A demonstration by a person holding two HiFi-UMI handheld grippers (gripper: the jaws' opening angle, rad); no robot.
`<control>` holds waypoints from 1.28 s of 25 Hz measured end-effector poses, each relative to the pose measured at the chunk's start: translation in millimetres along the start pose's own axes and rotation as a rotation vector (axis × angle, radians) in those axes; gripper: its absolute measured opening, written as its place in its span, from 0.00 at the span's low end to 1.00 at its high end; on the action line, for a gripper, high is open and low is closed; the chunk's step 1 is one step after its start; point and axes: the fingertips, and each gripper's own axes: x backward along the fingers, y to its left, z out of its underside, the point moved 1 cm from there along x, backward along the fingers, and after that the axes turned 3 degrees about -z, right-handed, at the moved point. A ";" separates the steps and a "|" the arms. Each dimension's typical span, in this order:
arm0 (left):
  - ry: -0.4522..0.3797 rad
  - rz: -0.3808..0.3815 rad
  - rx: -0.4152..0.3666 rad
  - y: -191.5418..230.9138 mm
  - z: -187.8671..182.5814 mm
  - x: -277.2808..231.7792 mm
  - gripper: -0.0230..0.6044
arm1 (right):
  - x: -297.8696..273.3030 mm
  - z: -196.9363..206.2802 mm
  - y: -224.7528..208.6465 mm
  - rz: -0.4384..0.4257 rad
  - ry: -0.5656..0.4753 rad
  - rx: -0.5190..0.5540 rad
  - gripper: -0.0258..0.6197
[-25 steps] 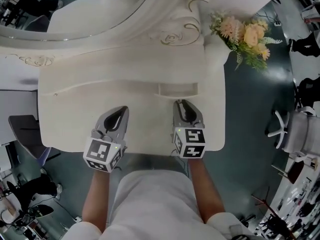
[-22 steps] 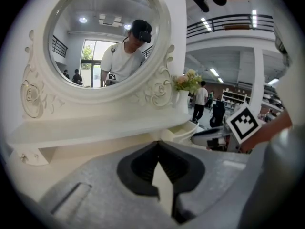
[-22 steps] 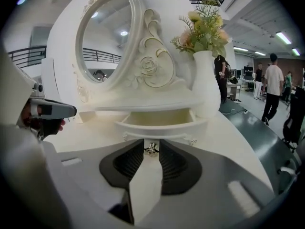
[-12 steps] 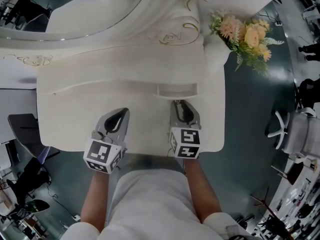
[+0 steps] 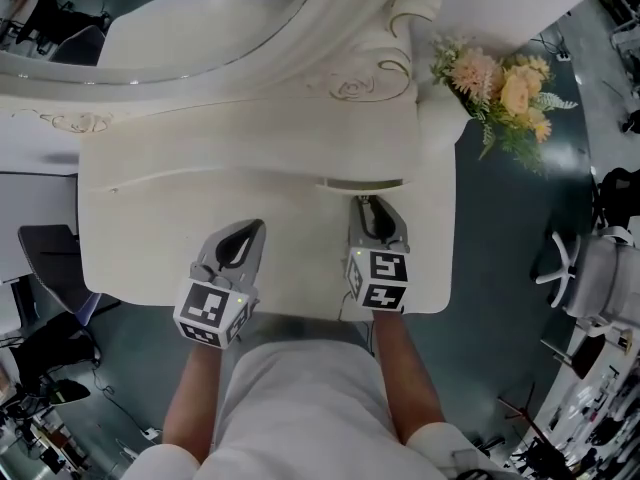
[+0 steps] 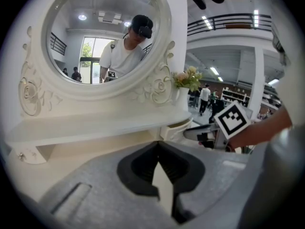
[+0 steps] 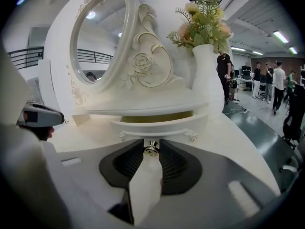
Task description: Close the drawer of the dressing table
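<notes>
The white dressing table point(image 5: 150, 238) fills the head view, and its small drawer point(image 5: 360, 183) under the raised shelf shows only a thin sliver. In the right gripper view the drawer front point(image 7: 181, 124) stands slightly out, with a yellowish gap above it. My right gripper point(image 5: 366, 204) point(image 7: 151, 146) is shut on the drawer's metal knob point(image 7: 151, 150). Over the tabletop to the left, my left gripper point(image 5: 250, 230) point(image 6: 158, 146) is shut with nothing in it, well apart from the drawer.
An oval mirror point(image 5: 180, 18) in a carved frame rises at the back of the table. A white vase of flowers point(image 5: 500, 83) stands on the right end of the shelf. An office chair point(image 5: 590, 263) stands on the floor to the right.
The drawer has slid in under the shelf, from clearly sticking out to a thin sliver. My right gripper has moved forward with it; the left has hardly moved.
</notes>
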 end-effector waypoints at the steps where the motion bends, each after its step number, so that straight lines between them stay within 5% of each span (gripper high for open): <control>1: 0.002 0.000 0.001 0.8 0.6 -0.5 0.03 | -2.6 -1.9 -0.4 0.000 -0.002 -0.001 0.18; 32: -0.004 -0.011 -0.008 0.3 -0.7 17.0 0.03 | -6.1 -11.3 -2.1 0.010 -0.018 -0.001 0.18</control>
